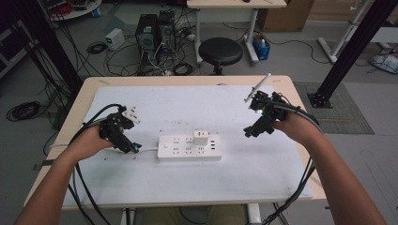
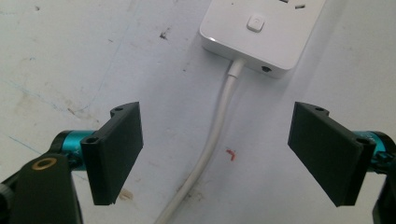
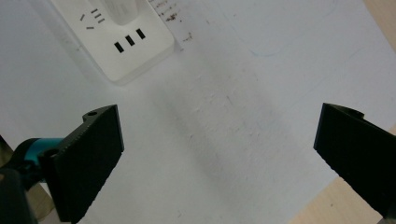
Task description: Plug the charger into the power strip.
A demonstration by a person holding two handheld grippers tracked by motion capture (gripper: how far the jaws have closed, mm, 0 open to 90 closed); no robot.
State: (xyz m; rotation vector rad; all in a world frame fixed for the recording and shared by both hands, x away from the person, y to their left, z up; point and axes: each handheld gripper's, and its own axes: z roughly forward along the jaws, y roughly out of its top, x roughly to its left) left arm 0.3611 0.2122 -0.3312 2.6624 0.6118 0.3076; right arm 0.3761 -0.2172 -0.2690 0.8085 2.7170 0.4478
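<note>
Both claws, left [image 1: 133,147] and right [image 1: 248,131], gape apart flanking the power strip [image 1: 189,147].

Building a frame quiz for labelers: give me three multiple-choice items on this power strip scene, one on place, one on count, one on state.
1. Where does the white adapter sit?
A. plugged into the power strip
B. flat on the mat
C. between the right gripper's jaws

2. How many narrow USB slots does the strip's end show in the right gripper view?
A. one
B. three
C. five

3. How do the left gripper jaws stand?
A. shut on the white cable
B. shut on nothing
C. open, astride the cable

Answers: 1 A, the adapter stands upright on the strip's top; 2 B, three dark slots in a row; 3 C, wide gap with the cable running between, untouched.
</note>
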